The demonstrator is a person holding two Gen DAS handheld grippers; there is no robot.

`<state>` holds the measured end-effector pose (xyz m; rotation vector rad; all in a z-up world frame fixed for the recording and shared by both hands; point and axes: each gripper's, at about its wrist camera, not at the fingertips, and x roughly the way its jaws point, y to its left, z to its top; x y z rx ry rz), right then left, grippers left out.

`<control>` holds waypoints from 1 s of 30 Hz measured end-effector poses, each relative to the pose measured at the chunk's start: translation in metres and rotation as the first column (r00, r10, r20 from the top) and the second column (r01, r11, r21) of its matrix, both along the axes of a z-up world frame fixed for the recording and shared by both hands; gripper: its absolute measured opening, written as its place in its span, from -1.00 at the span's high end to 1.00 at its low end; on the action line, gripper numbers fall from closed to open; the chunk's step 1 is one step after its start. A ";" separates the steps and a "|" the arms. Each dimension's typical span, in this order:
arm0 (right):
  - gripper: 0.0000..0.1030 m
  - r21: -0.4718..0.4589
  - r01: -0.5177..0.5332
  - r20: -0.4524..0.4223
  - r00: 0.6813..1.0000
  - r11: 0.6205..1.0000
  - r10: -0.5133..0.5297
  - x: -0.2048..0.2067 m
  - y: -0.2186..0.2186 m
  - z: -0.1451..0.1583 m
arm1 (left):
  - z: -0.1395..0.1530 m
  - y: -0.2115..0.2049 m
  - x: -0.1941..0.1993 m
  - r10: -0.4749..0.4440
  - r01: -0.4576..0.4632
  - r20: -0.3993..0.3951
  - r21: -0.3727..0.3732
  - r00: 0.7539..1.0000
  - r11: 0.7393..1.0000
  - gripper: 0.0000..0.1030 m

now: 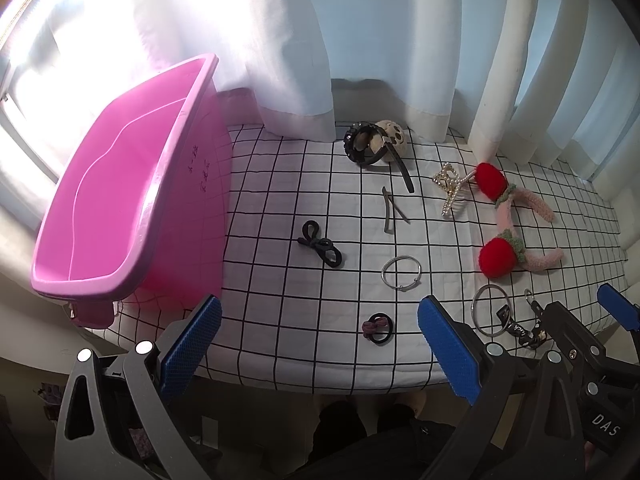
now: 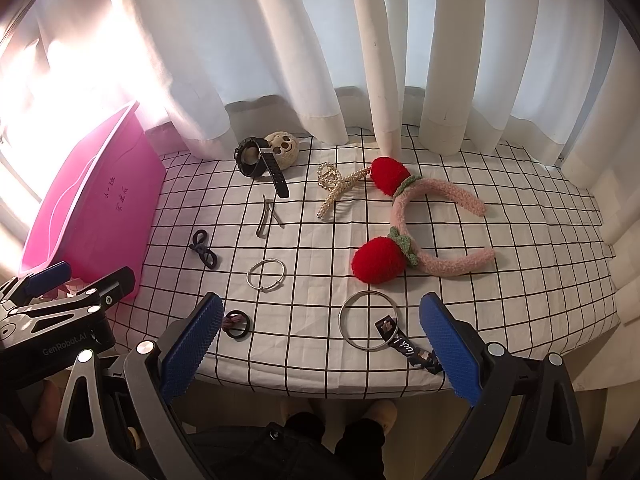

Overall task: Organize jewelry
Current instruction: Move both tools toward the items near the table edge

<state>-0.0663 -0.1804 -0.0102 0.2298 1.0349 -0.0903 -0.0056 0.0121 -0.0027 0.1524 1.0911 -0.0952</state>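
Jewelry lies spread on a checked cloth [image 1: 280,184]. A pink bin [image 1: 120,200] stands at the left; it shows in the right wrist view [image 2: 92,208] too. A pink headband with red strawberries [image 2: 424,220], a pearl hair claw [image 2: 336,188], a black watch [image 2: 260,164], a thin silver bangle [image 2: 266,275], a large silver ring with a black tag [image 2: 368,326], black hair ties [image 2: 204,254] and a small black ring [image 2: 237,324] lie loose. My left gripper [image 1: 320,344] is open and empty over the front edge. My right gripper [image 2: 320,340] is open and empty, near the large ring.
White curtains [image 2: 320,60] hang along the back of the table. A beige skull-like ball [image 2: 282,150] sits behind the watch. A metal hair clip [image 2: 266,216] lies mid-table. The table's front edge [image 2: 320,388] is just beyond the fingers. The other gripper shows at the left [image 2: 60,312].
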 end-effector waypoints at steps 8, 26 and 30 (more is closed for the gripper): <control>-0.83 0.001 0.000 0.000 1.000 1.000 0.000 -0.001 0.000 0.001 | -0.001 0.002 -0.002 -0.001 0.001 0.001 0.000 1.000 1.000 -0.88; -0.83 0.013 0.012 -0.002 1.000 1.000 -0.012 -0.004 -0.003 -0.001 | -0.005 0.004 -0.005 0.000 0.000 -0.015 -0.012 1.000 1.000 -0.88; -0.83 0.045 0.033 -0.019 0.999 0.998 -0.032 -0.008 -0.012 -0.010 | -0.019 0.007 -0.006 0.006 -0.007 -0.061 -0.020 0.998 1.000 -0.88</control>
